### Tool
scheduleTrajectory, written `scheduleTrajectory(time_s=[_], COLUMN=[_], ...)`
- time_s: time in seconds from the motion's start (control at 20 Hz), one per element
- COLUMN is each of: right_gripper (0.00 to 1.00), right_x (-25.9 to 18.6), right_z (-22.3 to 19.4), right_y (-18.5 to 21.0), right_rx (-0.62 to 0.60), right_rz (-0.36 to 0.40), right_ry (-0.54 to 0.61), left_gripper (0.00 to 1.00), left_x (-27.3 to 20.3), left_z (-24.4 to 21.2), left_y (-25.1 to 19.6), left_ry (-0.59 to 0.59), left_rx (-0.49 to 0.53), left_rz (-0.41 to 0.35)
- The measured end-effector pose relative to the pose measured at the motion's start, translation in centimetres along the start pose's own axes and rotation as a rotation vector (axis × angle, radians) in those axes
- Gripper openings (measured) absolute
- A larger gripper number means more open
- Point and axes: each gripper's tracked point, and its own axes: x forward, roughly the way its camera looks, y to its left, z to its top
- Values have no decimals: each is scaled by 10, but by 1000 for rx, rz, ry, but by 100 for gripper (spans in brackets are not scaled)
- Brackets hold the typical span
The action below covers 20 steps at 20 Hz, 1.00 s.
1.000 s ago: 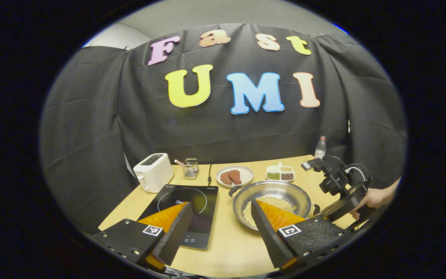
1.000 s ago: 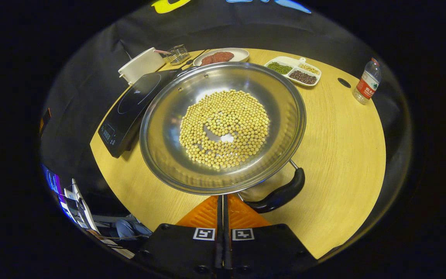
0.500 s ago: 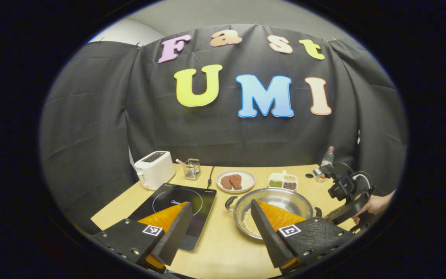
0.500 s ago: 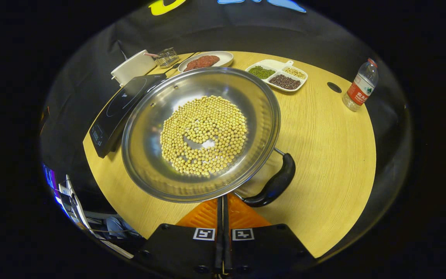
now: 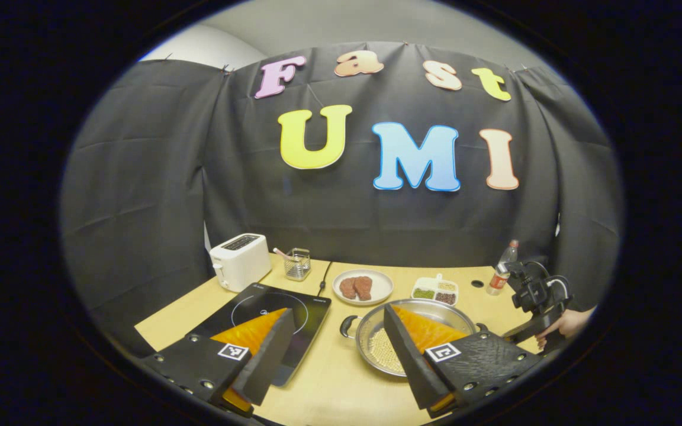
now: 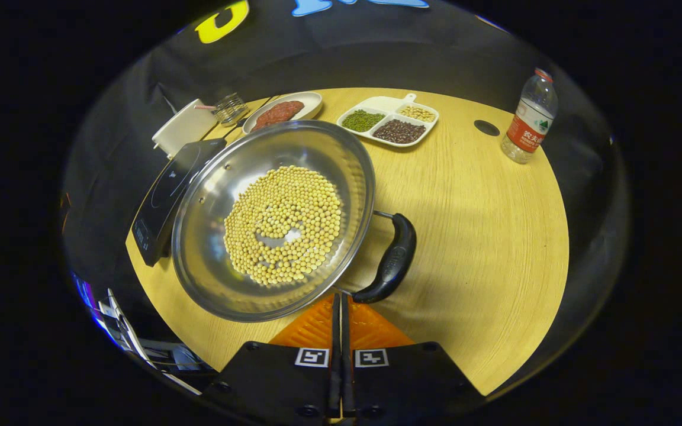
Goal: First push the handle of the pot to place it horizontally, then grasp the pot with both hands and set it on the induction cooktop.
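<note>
A mock kitchen staged in a recording booth.
Black cloth wall (image 5: 140,177) hangs behind a wooden table (image 6: 483,236); on it, around the induction cooktop (image 5: 270,313), stand a white toaster (image 5: 239,261) behind it, a plate of meat (image 5: 362,287) and a divided dish of beans (image 6: 389,121) beside it.

A toaster (image 5: 239,261), plate of meat (image 5: 362,287), divided dish (image 6: 389,118) and water bottle (image 6: 527,117) stand on the table (image 6: 483,236).
</note>
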Motion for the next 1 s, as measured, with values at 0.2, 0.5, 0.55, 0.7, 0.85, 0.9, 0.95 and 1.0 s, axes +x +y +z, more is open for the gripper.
scheduleTrajectory(time_s=[0.2,0.5,0.55,0.7,0.85,0.9,0.95,1.0], right_gripper=[2,2,2,18,69,87,88,91], right_x=[1,-4,-7,-18,-34,-37,-40,-42], right_z=[4,12,12,13,14,17,20,26], right_y=[-5,-7,-7,-16,-15,-16,-17,-16], right_rx=[56,124,144,193,249,270,291,314], right_rz=[-29,-124,-138,-215,-225,-221,-222,-211], right_ry=[-17,-53,-57,-91,-129,-144,-161,-182], left_gripper=[88,92,89,92,89,89,89,89], left_x=[12,41,48,71,98,107,117,126], left_z=[-1,-12,-14,-23,-35,-41,-47,-54], left_y=[6,24,28,37,40,39,37,35], left_ry=[7,62,69,98,140,161,180,203], left_rx=[3,0,-1,-12,-33,-36,-36,-38], left_rz=[-26,-128,-146,-204,-268,-293,-309,-328])
